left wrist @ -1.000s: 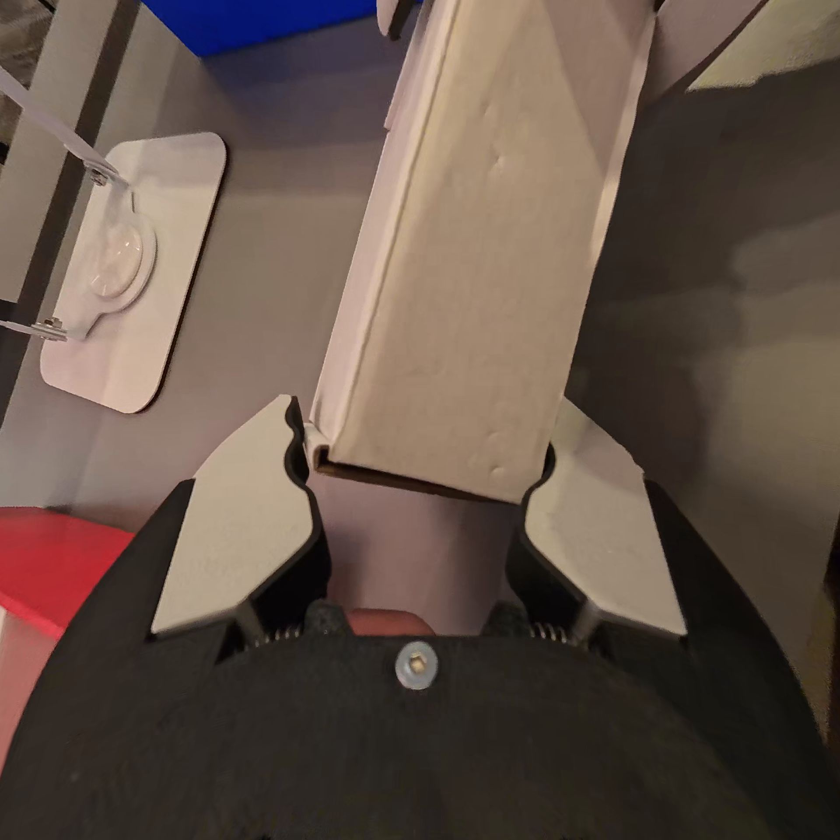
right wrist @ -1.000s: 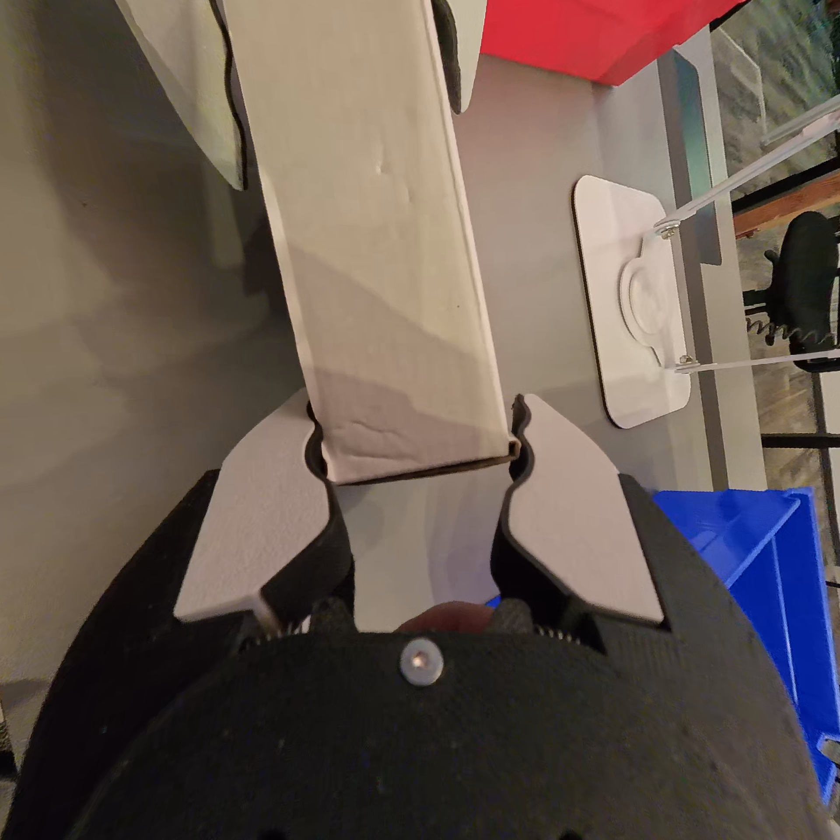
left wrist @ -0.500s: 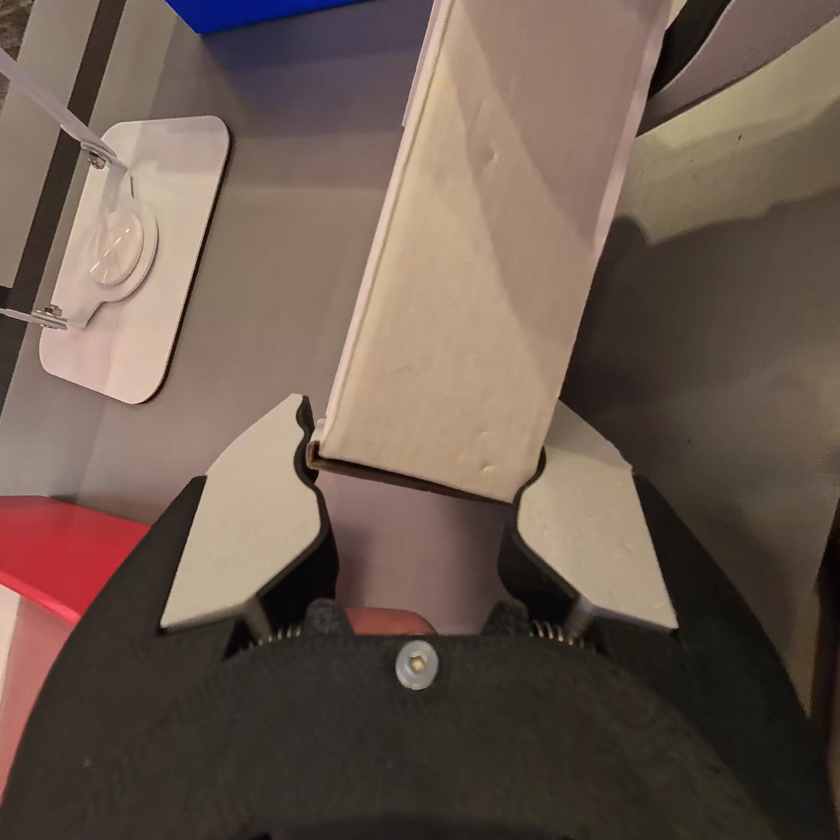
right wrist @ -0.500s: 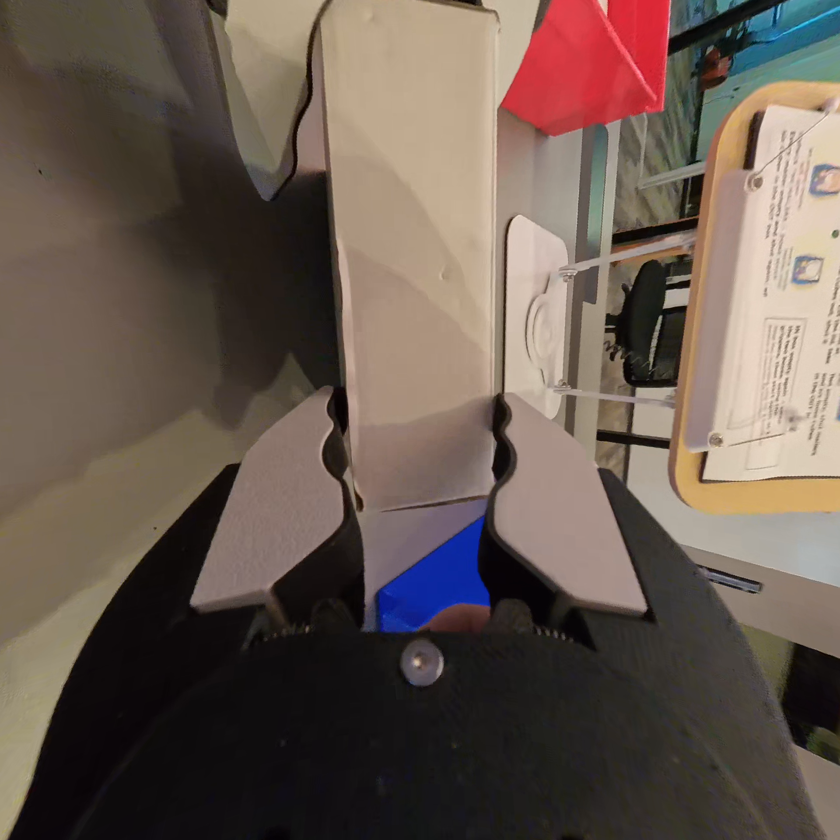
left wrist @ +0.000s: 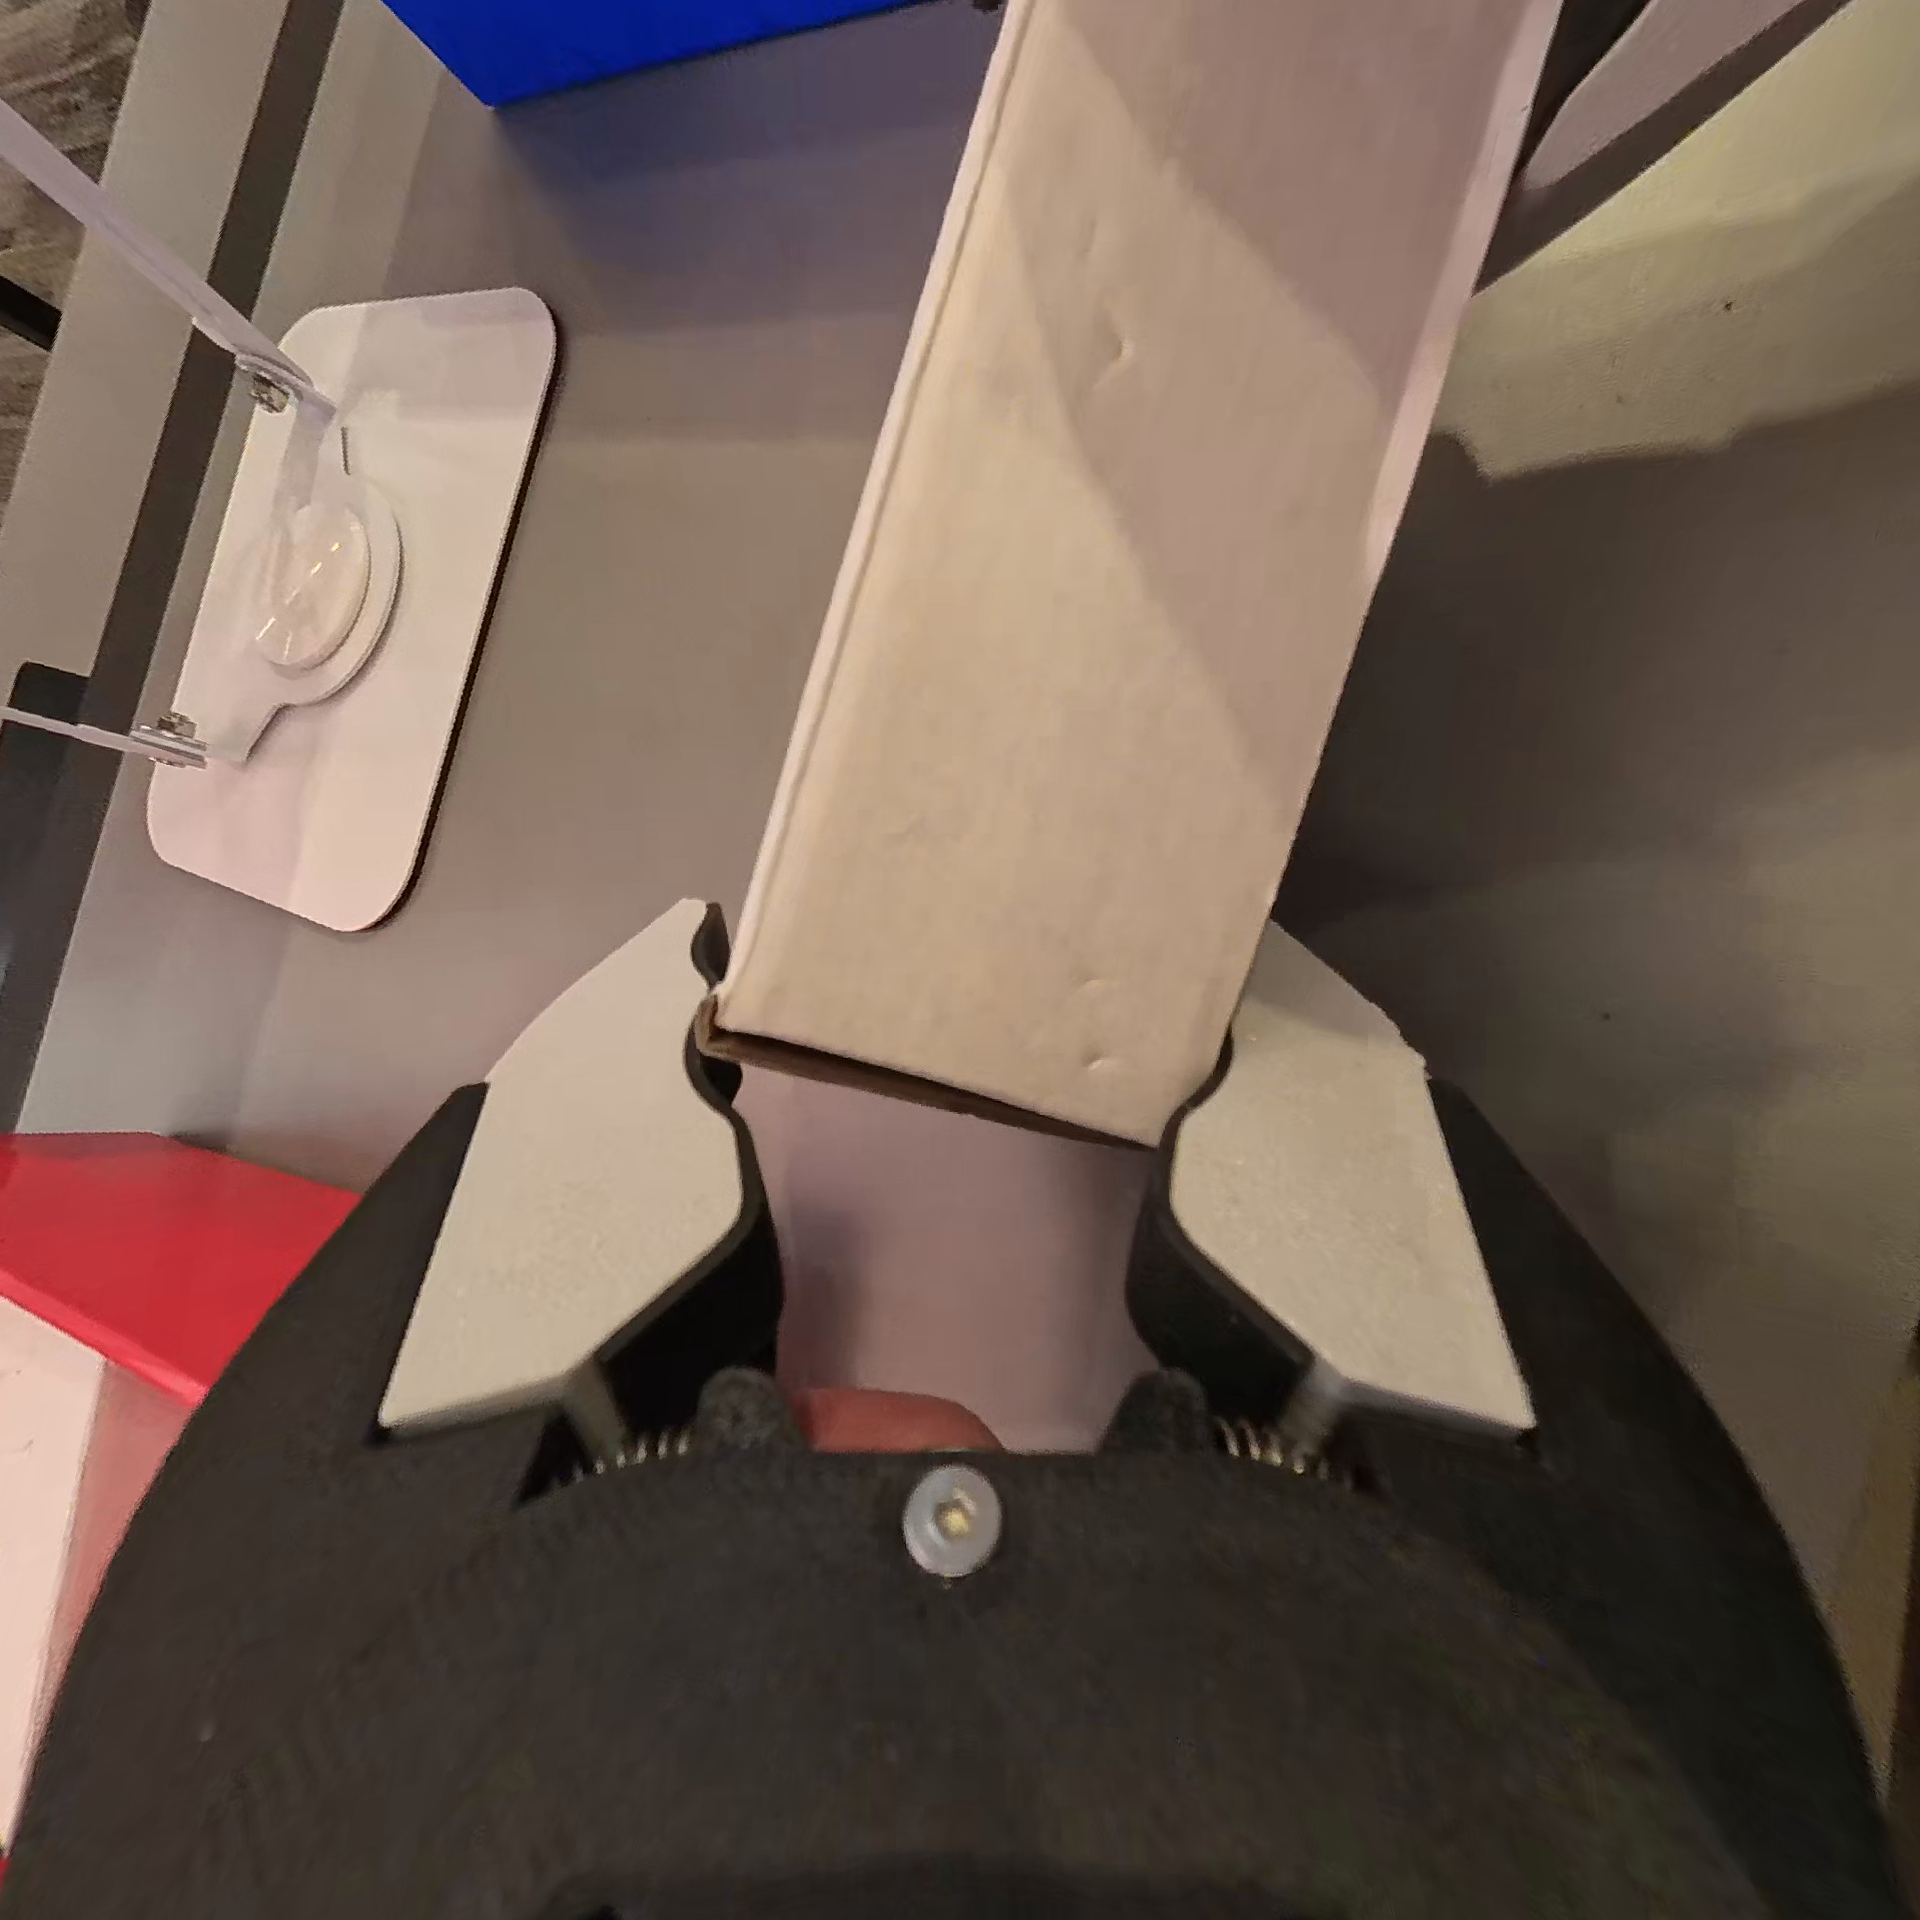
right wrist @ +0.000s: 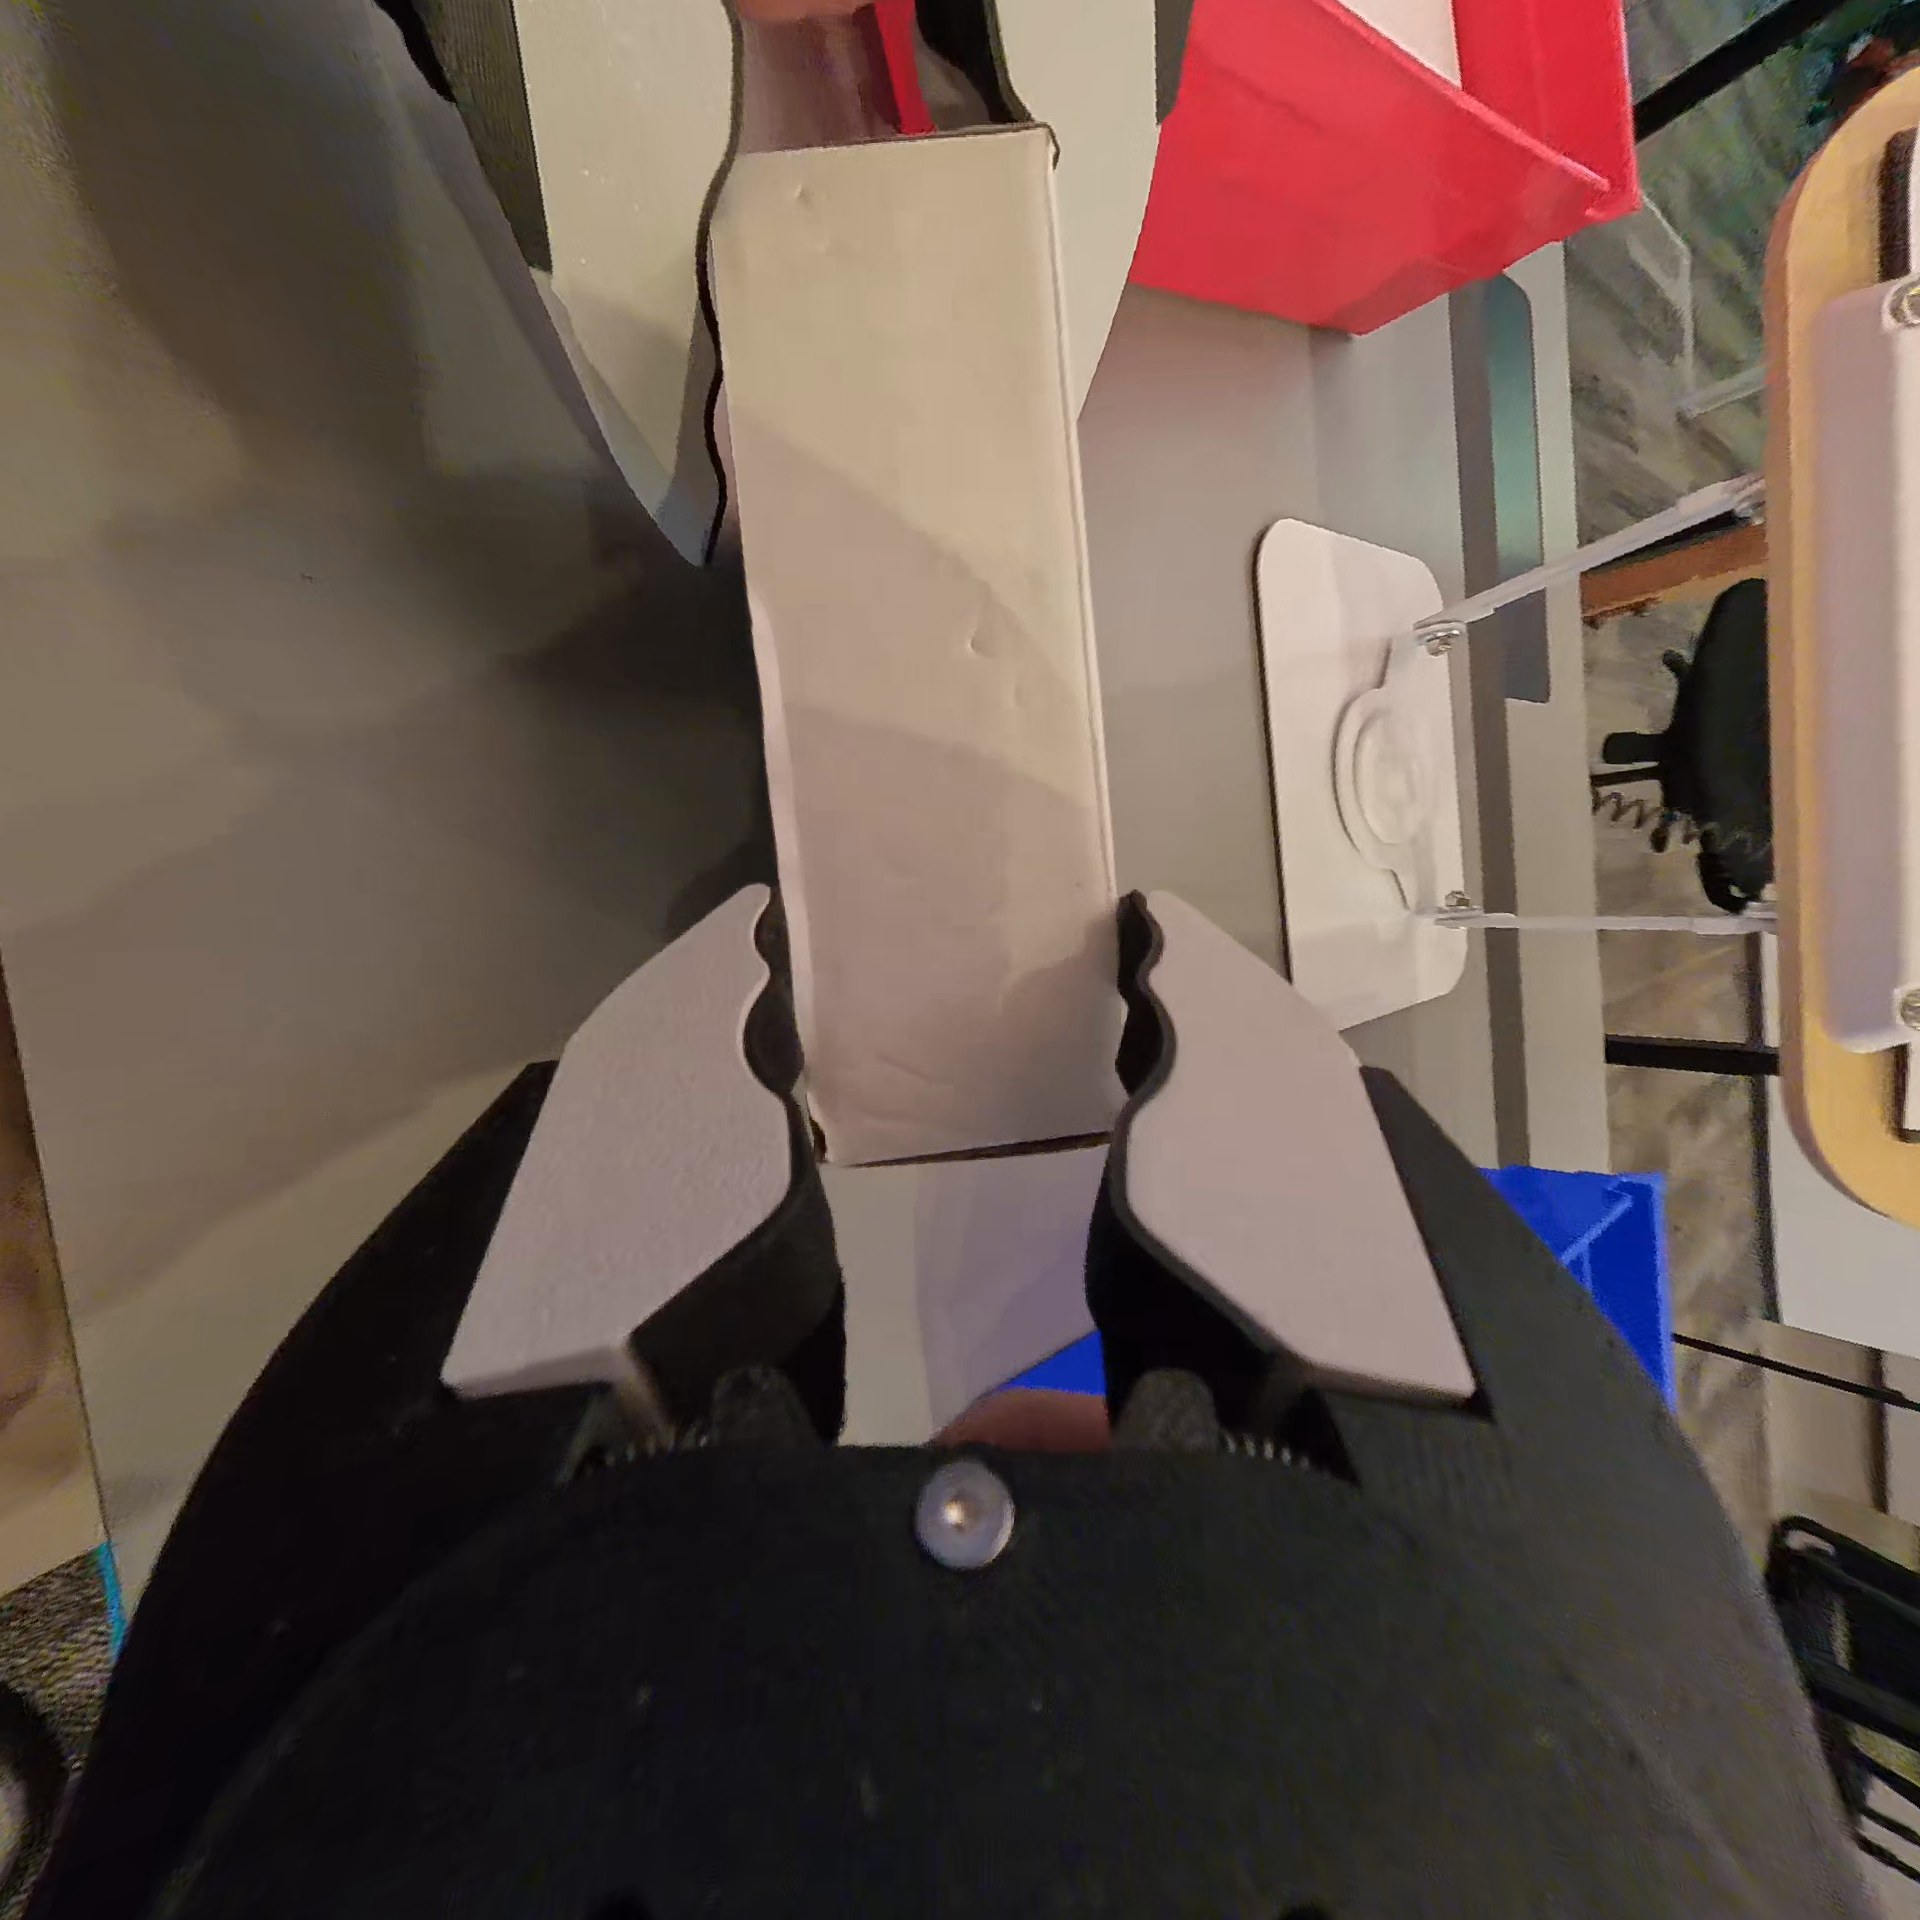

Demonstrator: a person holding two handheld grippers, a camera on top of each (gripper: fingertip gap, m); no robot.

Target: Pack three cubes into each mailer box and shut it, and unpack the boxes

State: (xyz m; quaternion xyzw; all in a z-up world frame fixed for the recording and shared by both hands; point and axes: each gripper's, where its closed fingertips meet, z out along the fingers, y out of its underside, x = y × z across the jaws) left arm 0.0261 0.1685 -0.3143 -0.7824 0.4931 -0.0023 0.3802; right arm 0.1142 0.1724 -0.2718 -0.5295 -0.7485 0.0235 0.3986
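A closed white mailer box [left wrist: 1091,582] is held at opposite ends, the left gripper [left wrist: 971,1029] and right gripper [right wrist: 961,1023] each clamped across it above a grey table [left wrist: 665,540].

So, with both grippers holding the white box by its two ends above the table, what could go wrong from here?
1. The left gripper pinches only the end edge of the mailer box, which sits skewed there, so it may slip.
2. The right gripper also grips just the end; uneven pulling could twist or crush the cardboard.
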